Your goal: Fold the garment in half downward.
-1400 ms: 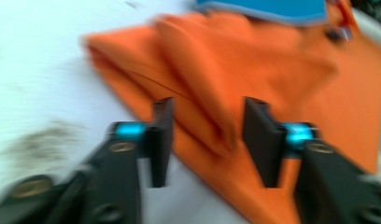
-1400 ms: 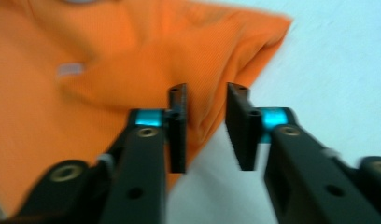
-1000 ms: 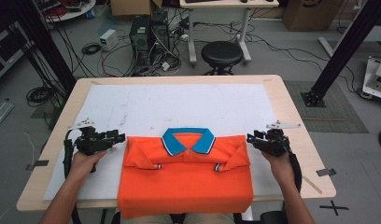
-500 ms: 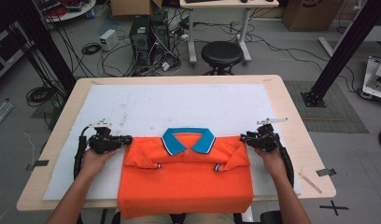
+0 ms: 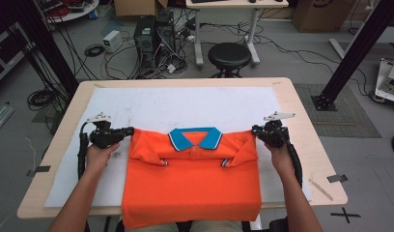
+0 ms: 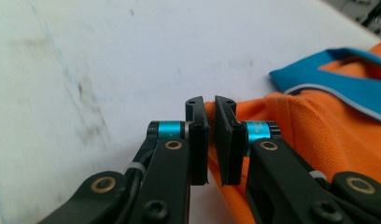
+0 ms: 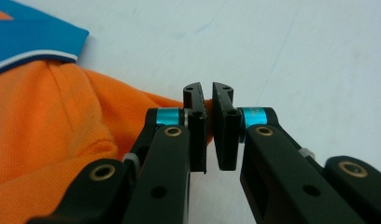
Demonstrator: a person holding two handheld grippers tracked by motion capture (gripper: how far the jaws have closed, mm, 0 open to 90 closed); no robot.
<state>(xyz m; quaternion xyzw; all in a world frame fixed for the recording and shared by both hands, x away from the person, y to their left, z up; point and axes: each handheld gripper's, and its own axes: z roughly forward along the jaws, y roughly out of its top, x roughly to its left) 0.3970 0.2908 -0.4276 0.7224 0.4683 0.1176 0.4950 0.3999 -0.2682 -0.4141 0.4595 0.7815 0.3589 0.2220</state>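
Left gripper (image 5: 129,130): jaws just closed, clamped on the near shoulder corner of the orange shirt (image 5: 192,181). Right gripper (image 5: 255,130): likewise just closed on the opposite corner. Shirt lies stretched between them on the white mat (image 5: 185,104), blue collar (image 5: 195,137) midway, evidently pinched for folding.

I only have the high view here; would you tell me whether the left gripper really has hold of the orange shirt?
Observer: Yes. In the left gripper view the left gripper has just closed, with a fold of the orange shirt pinched between its pads.
Operator: And the right one?
Observer: The same: the right gripper has just closed on the shirt's edge, with orange cloth showing in the narrow gap.
Operator: Is the blue collar caught in either grip?
Observer: No, the blue collar lies apart from the jaws, flat on the white mat.
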